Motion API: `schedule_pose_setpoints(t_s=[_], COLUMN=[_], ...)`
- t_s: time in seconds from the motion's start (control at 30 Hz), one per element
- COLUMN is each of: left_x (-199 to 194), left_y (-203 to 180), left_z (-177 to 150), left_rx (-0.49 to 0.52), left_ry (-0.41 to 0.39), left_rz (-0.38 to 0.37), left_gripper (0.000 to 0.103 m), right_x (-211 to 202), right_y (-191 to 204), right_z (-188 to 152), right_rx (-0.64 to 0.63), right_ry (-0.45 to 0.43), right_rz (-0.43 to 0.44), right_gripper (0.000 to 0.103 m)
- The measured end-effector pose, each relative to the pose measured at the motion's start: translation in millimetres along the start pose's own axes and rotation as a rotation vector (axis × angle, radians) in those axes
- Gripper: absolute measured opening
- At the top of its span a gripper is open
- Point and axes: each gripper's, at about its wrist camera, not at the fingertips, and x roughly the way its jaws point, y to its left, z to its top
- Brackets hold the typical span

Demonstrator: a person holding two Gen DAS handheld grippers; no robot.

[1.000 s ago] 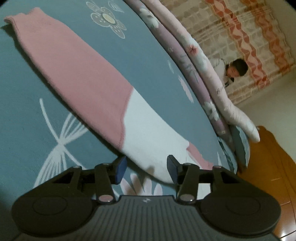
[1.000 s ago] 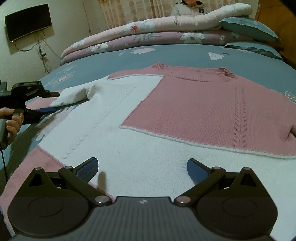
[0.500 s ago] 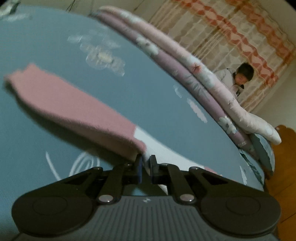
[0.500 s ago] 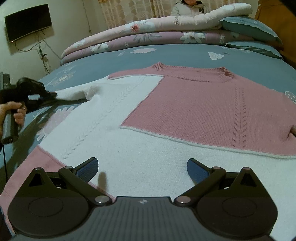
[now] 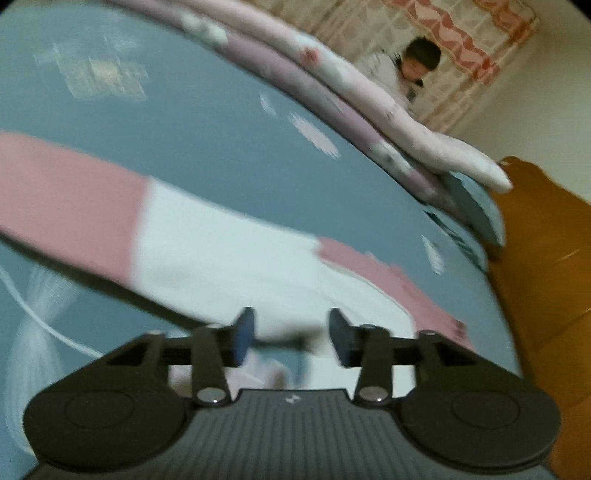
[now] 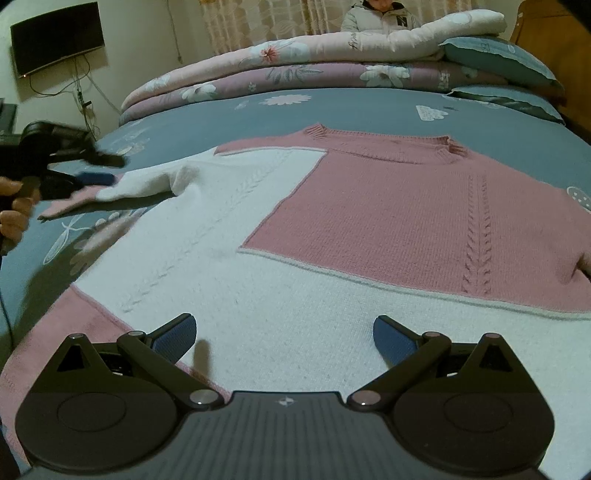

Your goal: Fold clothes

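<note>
A pink and white knitted sweater [image 6: 369, 221] lies flat, front up, on the blue-grey flowered bed sheet [image 6: 369, 110]. Its left sleeve [image 6: 147, 186] stretches sideways off the body, white near the shoulder and pink toward the cuff. In the blurred left wrist view the same sleeve [image 5: 184, 236] lies just ahead of my left gripper [image 5: 291, 332], whose jaws stand apart with nothing between them. The right wrist view shows that left gripper [image 6: 107, 170] at the sleeve, held by a hand. My right gripper [image 6: 284, 332] is open, low over the sweater's white lower part.
Folded floral quilts [image 6: 295, 66] and blue pillows [image 6: 498, 59] are stacked along the bed's far side. A person [image 6: 376, 18] sits behind them. A dark screen [image 6: 55, 37] hangs on the left wall. A wooden headboard [image 5: 546, 258] borders the bed on the right.
My left gripper, open a second ago, shut on the sleeve half a second ago; it has now opened and let it go. The right gripper has not moved.
</note>
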Motion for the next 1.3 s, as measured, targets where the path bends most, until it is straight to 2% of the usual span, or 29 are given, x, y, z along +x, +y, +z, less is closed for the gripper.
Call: schedule_pose_setpoints(t_s=[0.1, 0.17, 0.23, 0.4, 0.53, 0.8, 0.87, 1.3], left_x=[14.1, 16.2, 25.0, 58.4, 77.5, 49.9, 46.6, -28.3], left_y=[-12.8, -20.4, -25.5, -19.8, -14.8, -28.1, -22.1, 85.9], left_z=[-8.1, -3.0, 1.2, -3.2, 0.6, 27.2, 38.2, 81.6], left_rx=[0.019, 0.022, 0.014, -0.008, 0.001, 0.081, 0.091, 0.091], left_ry=[-0.016, -0.044, -0.016, 0.065, 0.056, 0.036, 0.013, -0.124], left_rz=[-0.01, -0.059, -0.085, -0.048, -0.024, -0.013, 0.03, 0.432], left_gripper=[0.047, 0.047, 0.047, 0.047, 0.048, 0.047, 0.047, 0.047], right_x=[-0.6, -1.5, -1.9, -1.5, -1.0, -2.2, -2.6, -0.3], right_y=[-0.5, -1.7, -2.6, -2.0, -1.5, -2.0, -2.3, -0.5], right_z=[0.3, 0.7, 1.0, 1.0, 0.5, 0.4, 0.7, 1.2], right_rx=[0.002, 0.011, 0.021, 0.02, 0.015, 0.015, 0.016, 0.005], right_ry=[0.001, 0.003, 0.004, 0.007, 0.007, 0.01, 0.012, 0.014], right_rz=[0.001, 0.006, 0.009, 0.007, 0.003, 0.003, 0.004, -0.004], right_gripper=[0.103, 0.103, 0.103, 0.103, 0.103, 0.103, 0.103, 0.103])
